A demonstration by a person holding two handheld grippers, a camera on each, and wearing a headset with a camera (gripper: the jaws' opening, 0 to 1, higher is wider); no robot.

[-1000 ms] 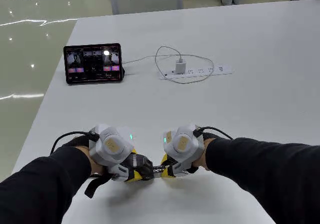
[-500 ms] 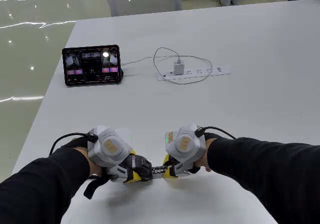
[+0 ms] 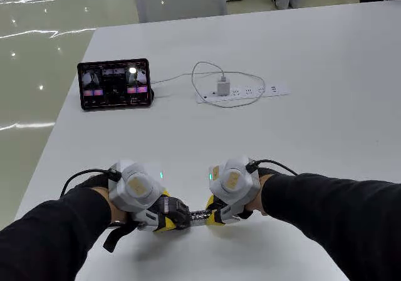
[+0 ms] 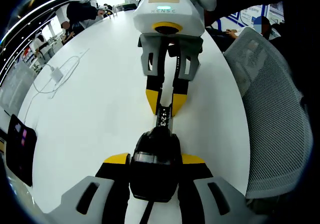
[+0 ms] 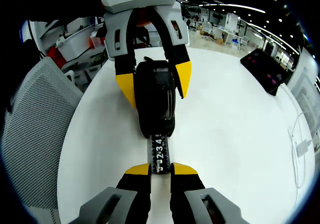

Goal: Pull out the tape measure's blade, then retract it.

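A: Where is the tape measure (image 4: pixel 155 171)?
B: At the near edge of the bench (image 3: pixel 282 137), clamped between the left tongs (image 4: pixel 155 158).
A: And the blade (image 5: pixel 159 151)?
B: A short length is out, its tip pinched by the right tongs (image 5: pixel 160 170). Most of the pull and all the retracting look left.

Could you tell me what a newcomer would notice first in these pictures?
The two grippers meeting at the near edge of the table draw the eye: the left gripper clamps a black tape measure while the right gripper pinches its blade, drawn out only a short way. Farther back on the left stands a lit tablet, a power strip to its right.
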